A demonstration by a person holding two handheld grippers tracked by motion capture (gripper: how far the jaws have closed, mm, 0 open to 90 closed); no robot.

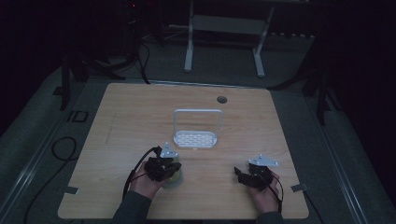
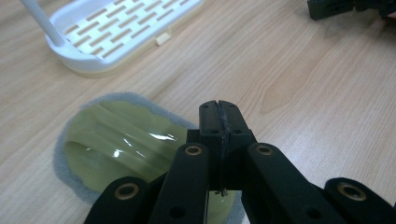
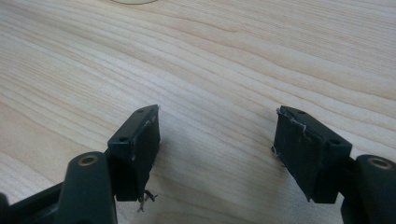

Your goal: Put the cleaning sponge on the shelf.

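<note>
On the pale wood-grain worktop, near its front edge and left of centre: one oval yellow-green glossy plastic scrubber with a grey felt pad underneath, lying flat. Long axis running, in the left gripper view, from lower right up toward upper left, toward the rack; in the high view, mostly hidden under the left tool, just a greenish patch showing.

Left hand-held gripper: jaws pressed fully together, no gap between the pads, nothing pinched at the tips. Poised over the right end of the scrubber; contact with it impossible to tell. Seen in the high view at, gripped by the left hand.

Right hand-held gripper: jaws spread wide, bare wood between them, nothing held or touched. Frayed lining on both pads. Placed well to the right of the scrubber at, in the right hand.

Behind the scrubber, toward mid-worktop: one white plastic slotted drainer rack with a tall hoop handle, upright, apart from the scrubber.

Count: one scrubber, one rack, two tools, two hands.
</note>
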